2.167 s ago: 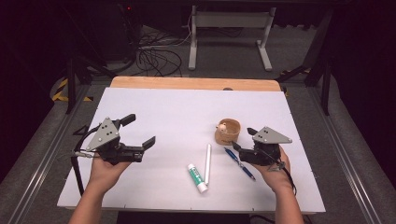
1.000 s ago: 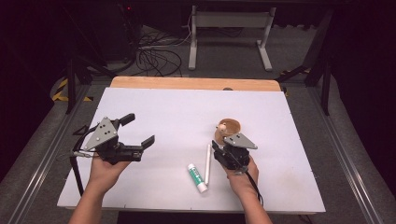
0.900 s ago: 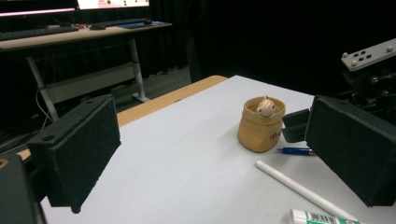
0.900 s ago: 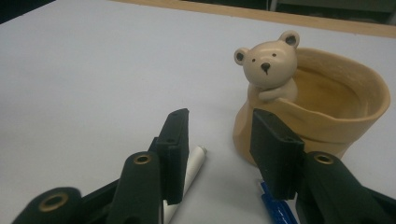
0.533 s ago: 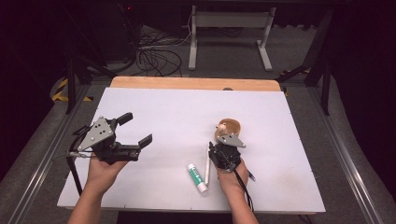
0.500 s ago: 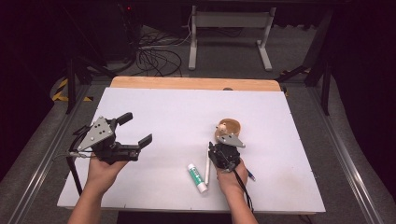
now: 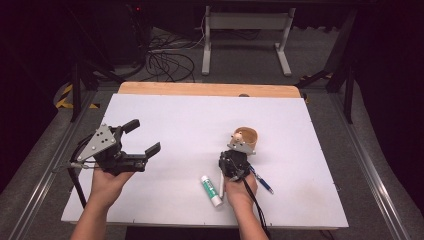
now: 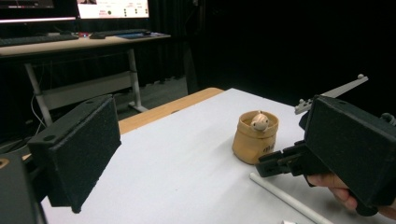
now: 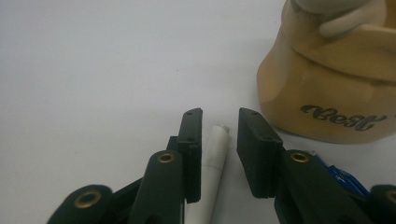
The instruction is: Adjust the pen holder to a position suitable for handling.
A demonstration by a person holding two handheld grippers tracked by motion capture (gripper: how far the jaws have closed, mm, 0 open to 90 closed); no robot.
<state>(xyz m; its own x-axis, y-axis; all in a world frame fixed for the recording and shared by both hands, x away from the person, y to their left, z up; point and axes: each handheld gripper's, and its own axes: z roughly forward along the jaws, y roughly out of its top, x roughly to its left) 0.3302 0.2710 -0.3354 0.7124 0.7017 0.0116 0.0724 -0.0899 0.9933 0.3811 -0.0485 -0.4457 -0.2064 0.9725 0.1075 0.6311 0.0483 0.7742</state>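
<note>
One white pen, one blue pen, one cup

Bright, evenly lit white table amid dark surroundings; soft, slightly blurred pictures.

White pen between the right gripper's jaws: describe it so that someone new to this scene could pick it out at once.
On the white table, find the tan cup right of the middle. Just in front of it the right gripper is open, one jaw on each side of the white pen. That pen is thin and plain white; the glue stick to its left is thicker with a green label, and the other pen is blue.
</note>
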